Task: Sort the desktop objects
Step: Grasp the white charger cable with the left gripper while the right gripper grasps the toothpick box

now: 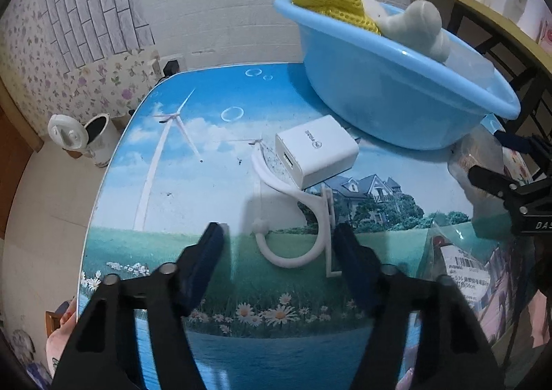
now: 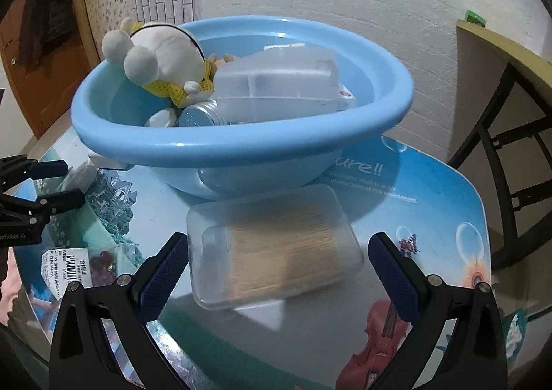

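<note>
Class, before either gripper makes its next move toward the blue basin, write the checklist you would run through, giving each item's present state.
1. Left gripper has the white stand between its jaws: ok; pads not yet pressing on it.
2. Right gripper straddles the clear box: ok, jaws open, no contact.
3. White charger clear of the stand: not ok, it rests on the stand's strip.
4. Blue basin has room: cannot tell; plush toy, a clear container and more already inside.
5. Labelled bag clear of both grippers: ok.
</note>
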Demonstrator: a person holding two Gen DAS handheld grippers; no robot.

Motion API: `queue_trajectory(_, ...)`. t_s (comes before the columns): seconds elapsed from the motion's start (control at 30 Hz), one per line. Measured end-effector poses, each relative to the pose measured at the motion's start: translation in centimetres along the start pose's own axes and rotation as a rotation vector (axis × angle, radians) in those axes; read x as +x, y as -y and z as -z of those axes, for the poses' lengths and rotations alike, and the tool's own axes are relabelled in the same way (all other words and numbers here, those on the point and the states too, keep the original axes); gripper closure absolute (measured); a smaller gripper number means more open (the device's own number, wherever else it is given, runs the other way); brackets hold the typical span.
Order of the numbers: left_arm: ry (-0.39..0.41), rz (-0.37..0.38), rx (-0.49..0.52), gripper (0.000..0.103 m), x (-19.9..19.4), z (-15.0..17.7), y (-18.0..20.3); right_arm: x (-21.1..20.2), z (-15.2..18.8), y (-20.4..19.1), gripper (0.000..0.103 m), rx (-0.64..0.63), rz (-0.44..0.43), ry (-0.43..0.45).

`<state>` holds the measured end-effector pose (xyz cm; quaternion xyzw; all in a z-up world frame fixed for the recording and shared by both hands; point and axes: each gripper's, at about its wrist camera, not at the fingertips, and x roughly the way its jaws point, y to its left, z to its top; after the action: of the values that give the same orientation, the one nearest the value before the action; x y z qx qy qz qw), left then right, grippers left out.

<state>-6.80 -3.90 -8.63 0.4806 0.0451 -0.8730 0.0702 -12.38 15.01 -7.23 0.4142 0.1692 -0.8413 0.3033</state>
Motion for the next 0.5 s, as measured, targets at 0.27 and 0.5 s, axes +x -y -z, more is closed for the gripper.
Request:
queue_trajectory(0.27, 0.014, 0.005, 0.006, 0.057, -0.3, -0.1, 0.2, -0.4, 0.6, 0.9, 0.005, 0.070, -0.043, -0.002)
queue_trajectory(0.5, 0.020, -0.003, -0.002, 0.059, -0.2, -0.2, -0.2, -1.6, 1.7, 1.8, 0.008, 0.124, -0.030, -0.002)
